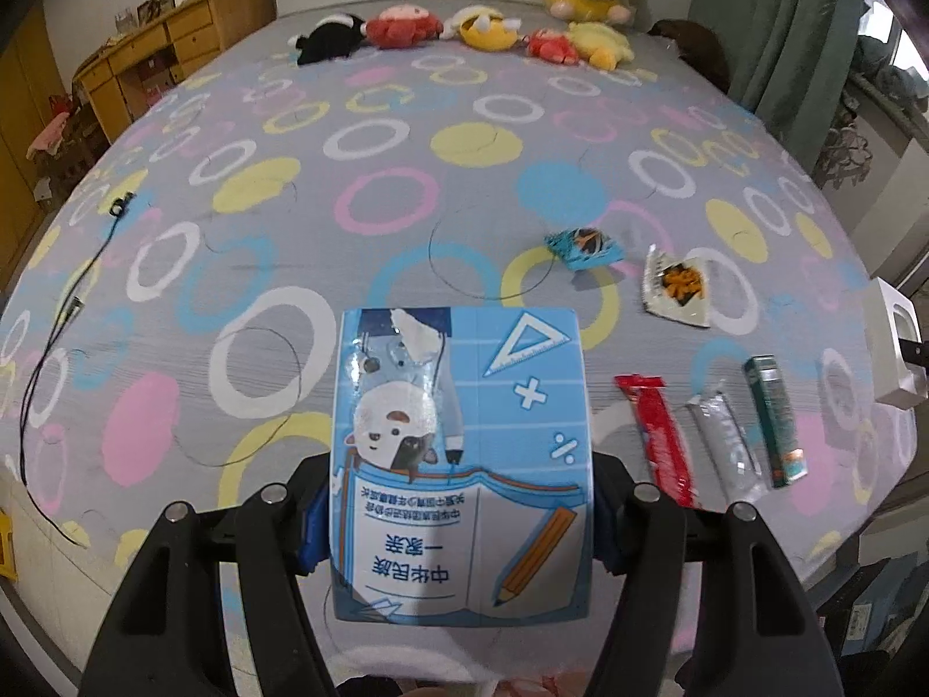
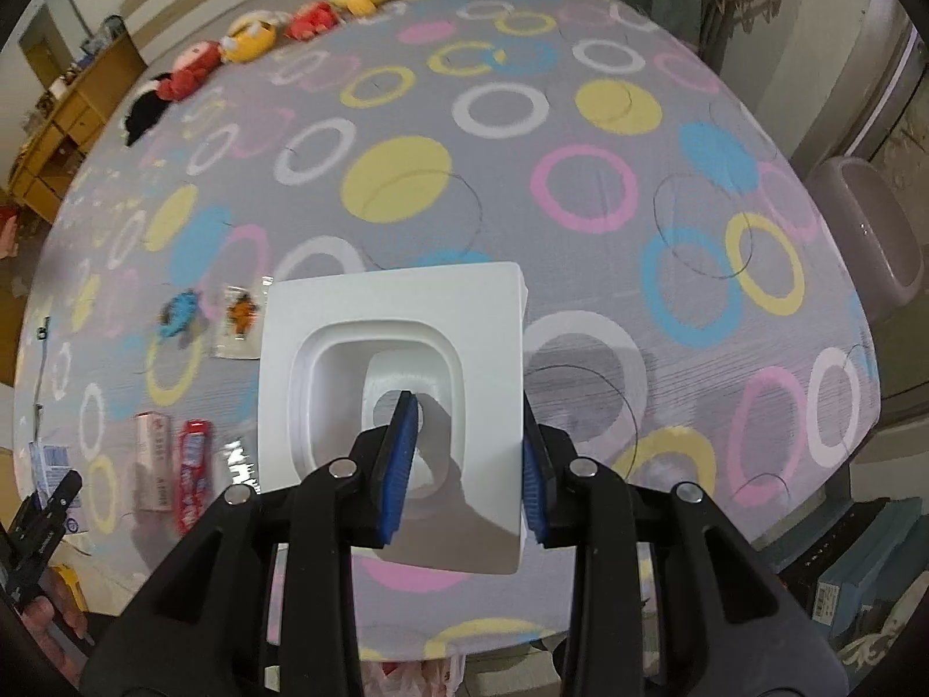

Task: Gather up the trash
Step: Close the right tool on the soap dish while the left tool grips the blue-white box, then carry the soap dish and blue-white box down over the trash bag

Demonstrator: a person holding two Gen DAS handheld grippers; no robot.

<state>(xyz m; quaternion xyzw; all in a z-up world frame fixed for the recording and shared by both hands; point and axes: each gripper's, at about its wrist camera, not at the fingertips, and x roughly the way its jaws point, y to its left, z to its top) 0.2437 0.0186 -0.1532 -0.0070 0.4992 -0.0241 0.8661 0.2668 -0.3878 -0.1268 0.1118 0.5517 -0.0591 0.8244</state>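
My left gripper [image 1: 458,528] is shut on a blue carton [image 1: 458,464] printed with a cartoon bear, a book and a pencil, held above the bed's front edge. Its corner also shows in the right wrist view [image 2: 49,464]. My right gripper [image 2: 467,459] is shut on the wall of a white square bin [image 2: 395,313], one finger [image 2: 398,459] inside its opening. On the bedspread lie a blue wrapper [image 1: 583,247], a white snack packet [image 1: 676,287], a red wrapper [image 1: 662,441], a silver wrapper [image 1: 728,444] and a green tube box [image 1: 775,421].
A row of plush toys [image 1: 464,29] lies at the bed's far side. A black cable [image 1: 64,313] runs along the left. A wooden dresser [image 1: 174,40] stands beyond the bed's left. A grey bin [image 2: 871,232] stands beside the bed's right edge.
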